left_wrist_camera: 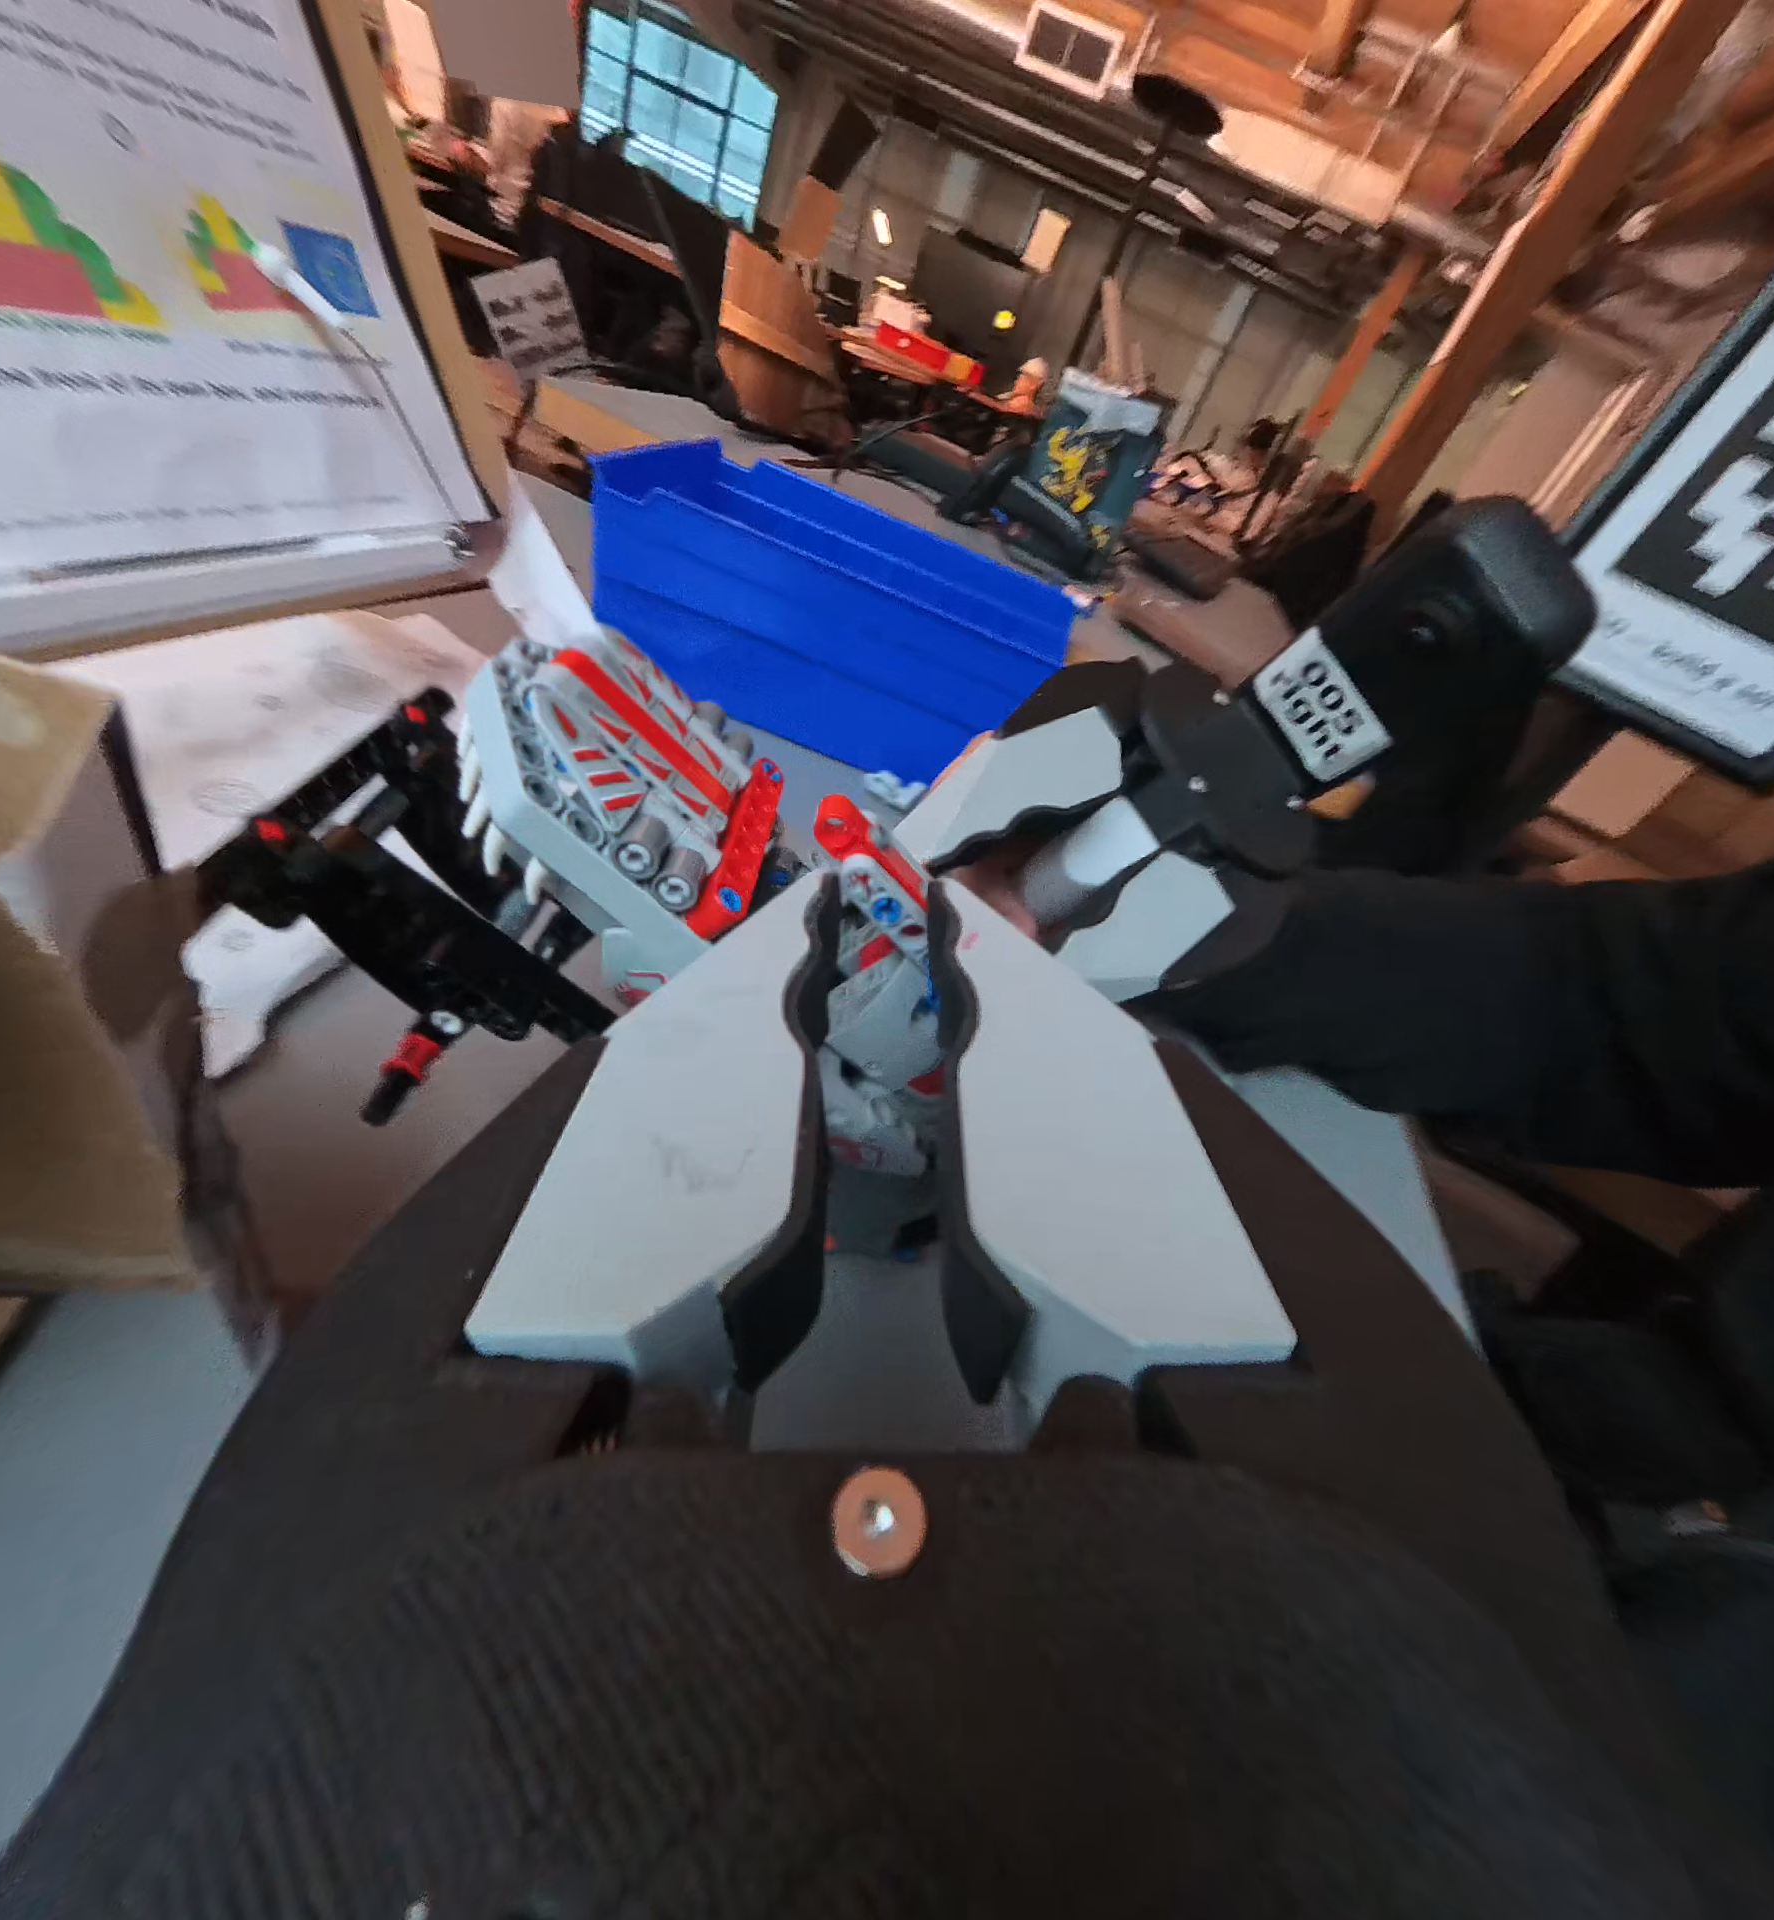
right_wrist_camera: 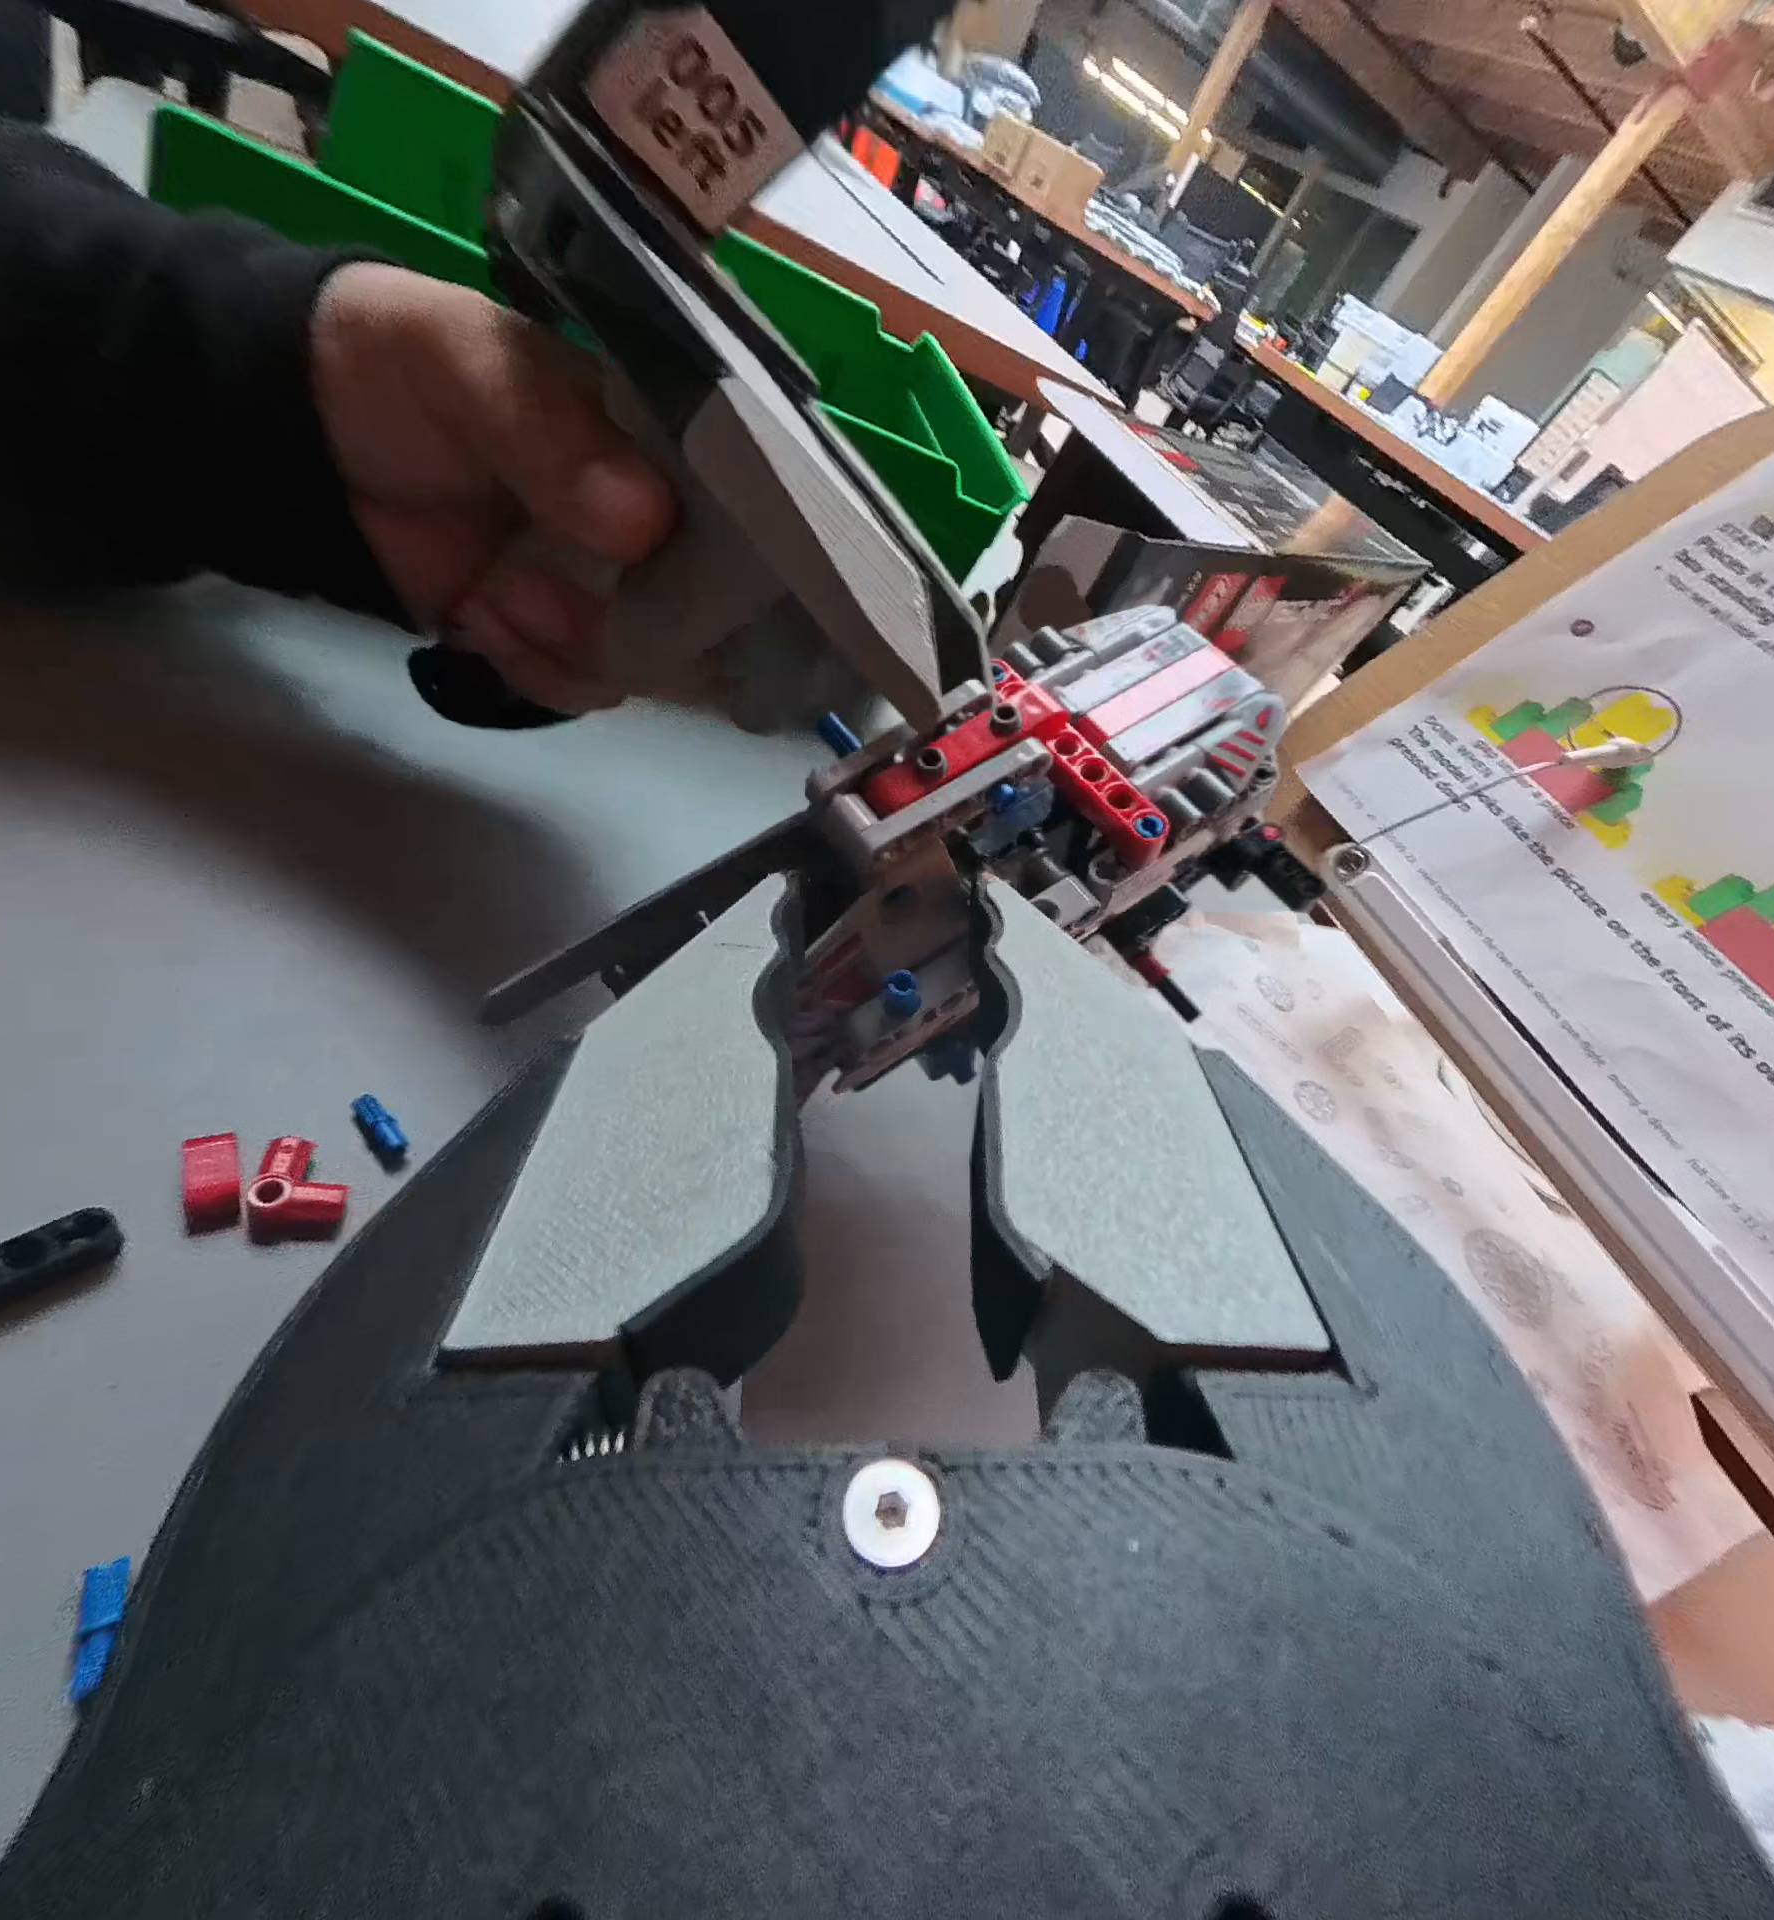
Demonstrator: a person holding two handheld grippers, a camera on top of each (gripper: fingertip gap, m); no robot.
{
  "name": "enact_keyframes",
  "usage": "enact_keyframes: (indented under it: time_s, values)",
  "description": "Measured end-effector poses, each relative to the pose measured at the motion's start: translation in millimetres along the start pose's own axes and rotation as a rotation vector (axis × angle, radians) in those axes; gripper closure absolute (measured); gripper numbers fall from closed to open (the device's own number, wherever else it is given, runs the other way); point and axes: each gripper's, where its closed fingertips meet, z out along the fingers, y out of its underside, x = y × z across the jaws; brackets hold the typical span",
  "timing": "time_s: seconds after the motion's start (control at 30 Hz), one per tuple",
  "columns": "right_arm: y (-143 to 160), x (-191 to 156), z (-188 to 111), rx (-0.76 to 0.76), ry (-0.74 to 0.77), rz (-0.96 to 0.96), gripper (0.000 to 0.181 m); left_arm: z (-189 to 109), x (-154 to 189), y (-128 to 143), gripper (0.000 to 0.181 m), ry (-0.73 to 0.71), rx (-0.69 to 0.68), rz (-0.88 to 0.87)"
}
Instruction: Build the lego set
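Note:
The grey and red lego model [left_wrist_camera: 613, 769] lies on the table with a black frame [left_wrist_camera: 426, 935] at its left; it also shows in the right wrist view [right_wrist_camera: 1163, 696]. A grey and red sub-assembly [left_wrist_camera: 883, 977] joins its near end. My left gripper [left_wrist_camera: 885, 914] is open astride this sub-assembly, with a dark slit beside the left pad. In the right wrist view its finger [right_wrist_camera: 862, 582] comes down onto the grey and red frame [right_wrist_camera: 924, 790]. My right gripper [right_wrist_camera: 891, 925] is open astride a grey panel with a blue pin [right_wrist_camera: 898, 992]. It also shows in the left wrist view [left_wrist_camera: 987, 883].
A blue bin [left_wrist_camera: 821, 613] stands behind the model and green bins [right_wrist_camera: 862, 353] at the back left. An instruction board [right_wrist_camera: 1641, 831] leans at the right. Red connectors [right_wrist_camera: 270, 1184], blue pins [right_wrist_camera: 379, 1122] and a black beam [right_wrist_camera: 21, 1262] lie on the table. A cardboard box [left_wrist_camera: 21, 935] stands at the left. The tips of both grippers are at nearly the same place.

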Motion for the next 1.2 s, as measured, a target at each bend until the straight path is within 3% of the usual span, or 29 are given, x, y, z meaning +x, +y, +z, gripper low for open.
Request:
enact_keyframes:
  time_s: [0.13, 0.27, 0.5, 0.6, 0.73, 0.9, 1.0, 1.2]
  values:
    - [4.9, -0.2, 4.0, 0.007, -0.029, 0.050, 0.155, -1.4, -14.2, 9.9, 0.157, -0.108, -0.078, 0.107]
    - [7.7, -0.9, 7.7, 0.005, -0.019, 0.029, 0.170, -2.0, -4.3, 16.5, 0.165, -0.079, -0.130, 0.243]
    - [9.3, 1.6, 4.6, 0.001, -0.014, 0.044, 0.166, -10.6, -16.9, 36.7, 0.168, -0.119, -0.270, 0.319]
    - [10.0, 1.4, 4.3, -0.002, -0.025, 0.061, 0.162, -8.6, -13.1, 36.6, 0.179, -0.118, -0.273, 0.359]
    - [9.9, 1.4, 4.2, -0.009, -0.028, 0.063, 0.159, -6.4, -14.0, 36.2, 0.180, -0.161, -0.277, 0.428]
    - [8.2, -1.3, 5.1, -0.009, -0.034, 0.053, 0.159, -6.2, -9.0, 33.6, 0.170, -0.128, -0.259, 0.393]
    - [8.2, -2.0, 5.0, -0.020, -0.036, 0.043, 0.160, -4.5, -11.1, 33.7, 0.178, -0.141, -0.274, 0.403]
    - [9.9, 0.8, 7.4, -0.103, -0.060, -0.026, 0.157, -2.2, -17.8, 38.6, 0.177, -0.232, -0.485, 0.533]
